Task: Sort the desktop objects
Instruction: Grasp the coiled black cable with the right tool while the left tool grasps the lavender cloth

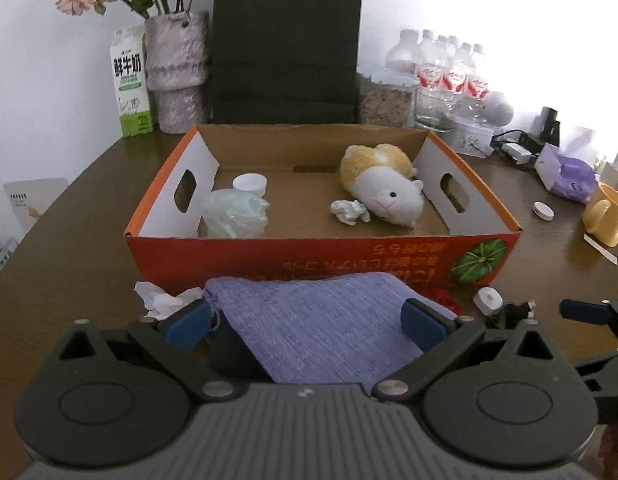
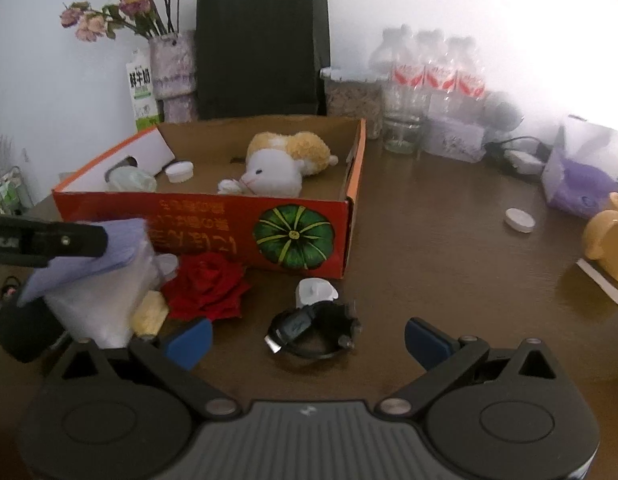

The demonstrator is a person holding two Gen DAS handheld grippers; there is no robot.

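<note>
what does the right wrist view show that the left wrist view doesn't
Only the right wrist view shows the whole red fabric rose, the black coiled cable on the table in front of the open right hand-held gripper, and a yellow object beside the rose.

Only the left wrist view shows the crumpled white tissue lying outside the box, left of the purple cloth.

Both show the orange cardboard box holding the plush hamster, the black paper bag and the yellow mug.
</note>
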